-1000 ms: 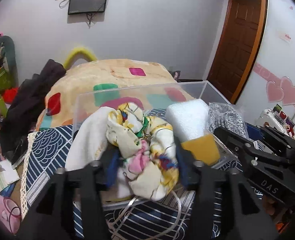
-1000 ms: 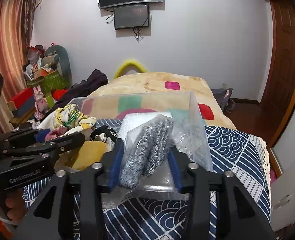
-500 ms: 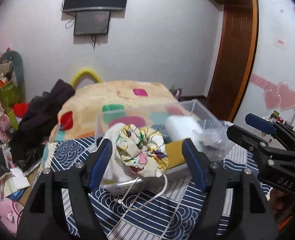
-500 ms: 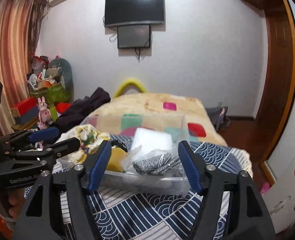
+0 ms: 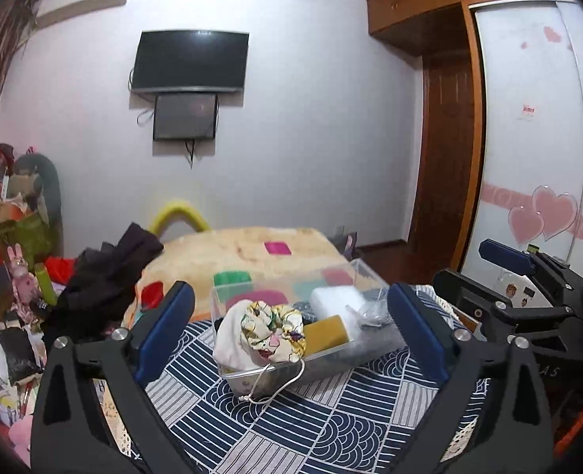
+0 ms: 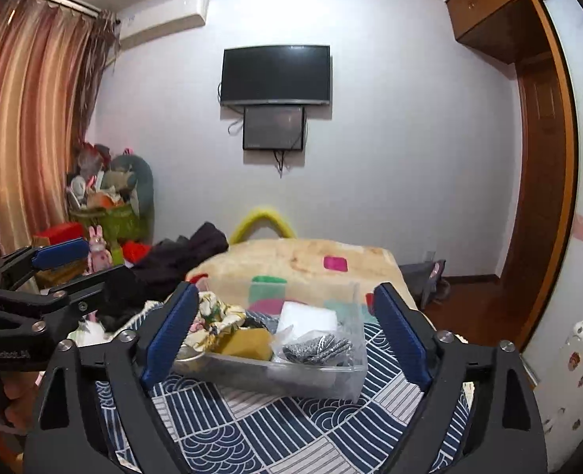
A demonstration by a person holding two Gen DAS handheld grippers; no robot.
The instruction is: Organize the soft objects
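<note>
Left wrist view shows a blue patterned cloth point(image 5: 291, 426) under the clear plastic bin point(image 5: 251, 375), which holds a white drawstring pouch point(image 5: 232, 339), floral scrunchie point(image 5: 279, 328), yellow sponge point(image 5: 327, 333), white foam block point(image 5: 334, 300) and bagged grey scrubber point(image 6: 317, 345). Left hand-held gripper point(image 5: 291, 331) and right hand-held gripper point(image 6: 283, 335) both hang spread wide and empty, apart from the bin. Sorting looks finished; next likely means checking for leftover soft items, perhaps tucking in the pouch's dangling cord point(image 5: 275, 387)
</note>
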